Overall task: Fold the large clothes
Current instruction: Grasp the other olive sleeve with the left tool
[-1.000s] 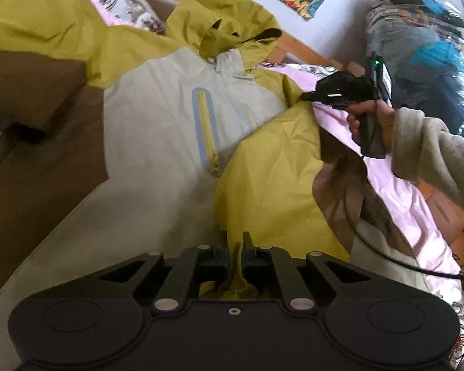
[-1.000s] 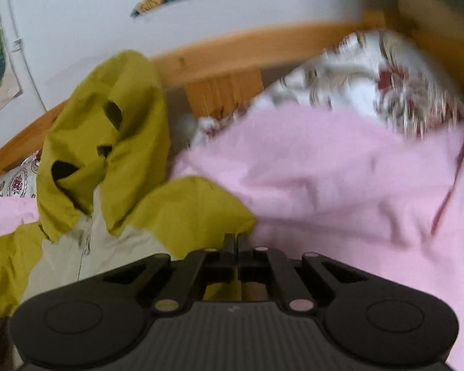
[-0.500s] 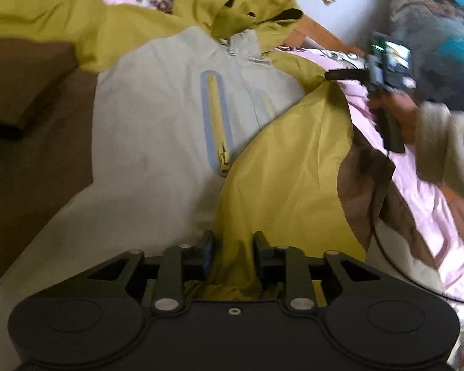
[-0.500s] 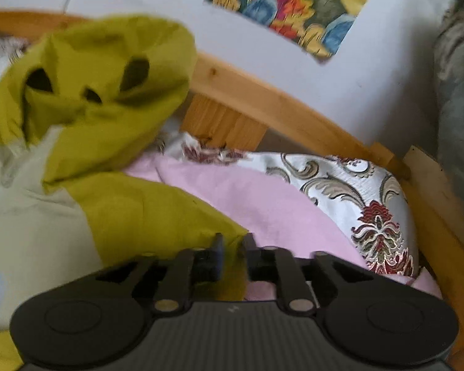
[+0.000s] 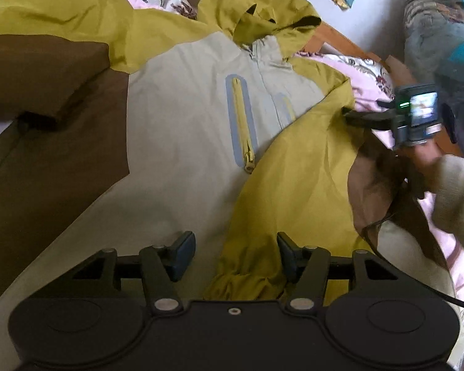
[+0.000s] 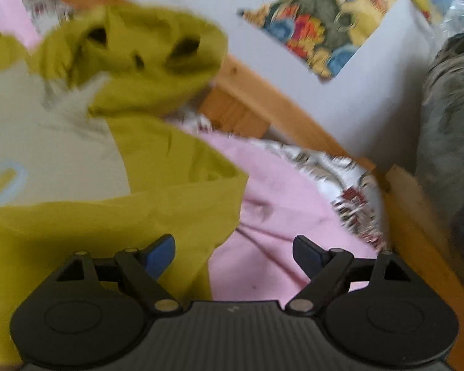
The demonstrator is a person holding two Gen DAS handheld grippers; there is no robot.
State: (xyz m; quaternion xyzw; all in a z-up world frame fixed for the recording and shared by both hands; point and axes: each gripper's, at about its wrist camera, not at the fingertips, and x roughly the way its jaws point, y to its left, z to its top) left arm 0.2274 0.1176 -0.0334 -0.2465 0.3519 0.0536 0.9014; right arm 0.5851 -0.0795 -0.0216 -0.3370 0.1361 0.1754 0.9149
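Lying lower centre: yellow sleeve (image 5: 294, 191), cuff between the spread, empty jaws of the left gripper (image 5: 235, 252), long axis running to upper right. Right gripper (image 6: 233, 252), released, sits beside the sleeve's shoulder edge. Beyond: jacket (image 5: 185, 117) spread on the bed (image 6: 281, 191), hood (image 5: 256, 9) farthest.

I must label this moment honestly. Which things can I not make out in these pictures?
- Jacket hem: left wrist view, hidden behind the left gripper body.
- Sleeve cuff end: same view, tucked under that body.
- Hood detail: right wrist view, smeared by motion blur.
- Right gripper: its own view shows the jaws apart.
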